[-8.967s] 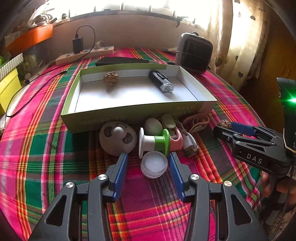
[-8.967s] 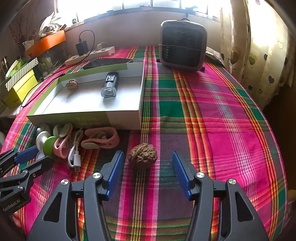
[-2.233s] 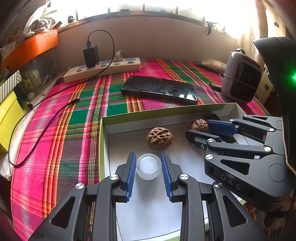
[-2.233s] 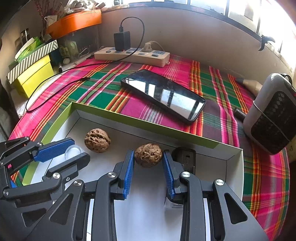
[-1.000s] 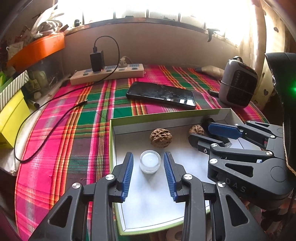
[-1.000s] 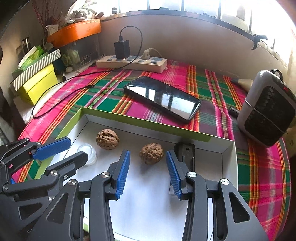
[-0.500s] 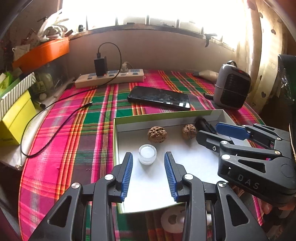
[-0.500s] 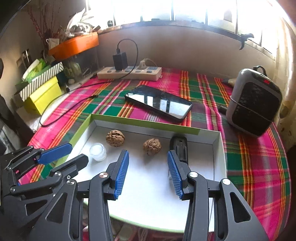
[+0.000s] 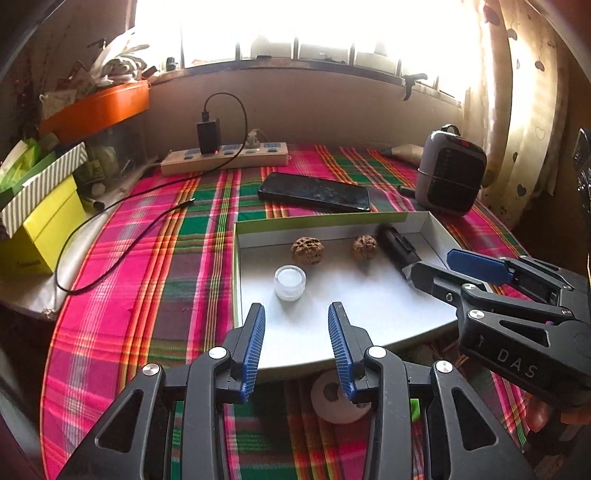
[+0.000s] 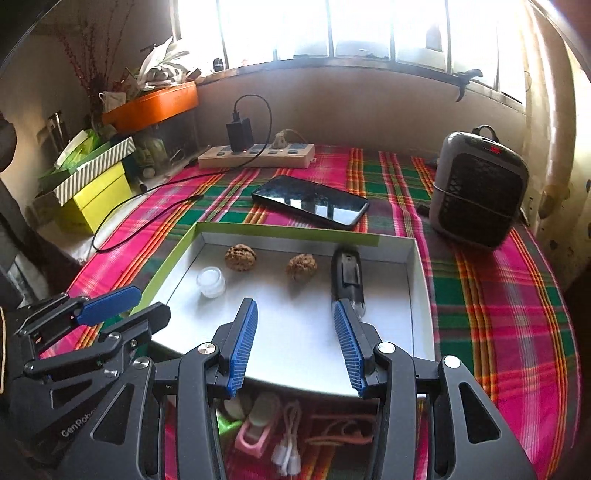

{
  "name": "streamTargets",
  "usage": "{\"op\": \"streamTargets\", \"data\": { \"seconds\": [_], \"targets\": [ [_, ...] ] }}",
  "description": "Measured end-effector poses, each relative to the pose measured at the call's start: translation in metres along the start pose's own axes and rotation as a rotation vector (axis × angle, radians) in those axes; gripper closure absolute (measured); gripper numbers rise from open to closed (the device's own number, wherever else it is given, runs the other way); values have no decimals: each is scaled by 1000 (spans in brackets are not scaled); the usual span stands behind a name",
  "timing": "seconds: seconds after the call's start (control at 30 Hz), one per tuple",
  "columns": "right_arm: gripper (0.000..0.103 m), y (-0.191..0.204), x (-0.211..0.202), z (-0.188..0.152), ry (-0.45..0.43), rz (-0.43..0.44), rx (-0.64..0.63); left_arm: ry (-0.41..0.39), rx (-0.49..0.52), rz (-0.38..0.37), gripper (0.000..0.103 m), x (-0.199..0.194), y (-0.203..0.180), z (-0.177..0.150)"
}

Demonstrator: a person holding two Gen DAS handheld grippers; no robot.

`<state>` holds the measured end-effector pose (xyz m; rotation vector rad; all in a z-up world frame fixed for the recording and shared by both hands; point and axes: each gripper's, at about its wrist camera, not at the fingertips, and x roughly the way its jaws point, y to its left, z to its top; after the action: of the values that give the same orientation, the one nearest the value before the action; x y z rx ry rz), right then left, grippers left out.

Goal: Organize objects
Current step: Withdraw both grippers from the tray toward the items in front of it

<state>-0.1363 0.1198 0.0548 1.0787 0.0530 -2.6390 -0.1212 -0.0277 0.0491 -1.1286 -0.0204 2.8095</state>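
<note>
Flashlight (image 10: 347, 280) lies flat, lens toward right gripper (image 10: 295, 343).

Near wall of box (image 10: 421, 295) hidden behind right tongs (image 10: 295, 345). Pink clip (image 10: 255, 428), white cable (image 10: 290, 458) and pink strap (image 10: 340, 430) blurred, partly covered. White round item (image 9: 334, 404) half hidden behind left tongs (image 9: 297, 349). Window (image 9: 314, 33) overexposed.

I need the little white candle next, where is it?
The white candle sits inside the shallow box, near its left wall, just in front of the left walnut.
</note>
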Motion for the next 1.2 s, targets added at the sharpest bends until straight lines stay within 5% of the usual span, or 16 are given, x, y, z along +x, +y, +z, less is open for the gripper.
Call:
{"op": "streamTargets", "data": {
  "seconds": [1.2],
  "targets": [
    [57,-31,-37,-63,28,-47,62,42,-63,-84,67,-14,24,-43]
  ]
}}
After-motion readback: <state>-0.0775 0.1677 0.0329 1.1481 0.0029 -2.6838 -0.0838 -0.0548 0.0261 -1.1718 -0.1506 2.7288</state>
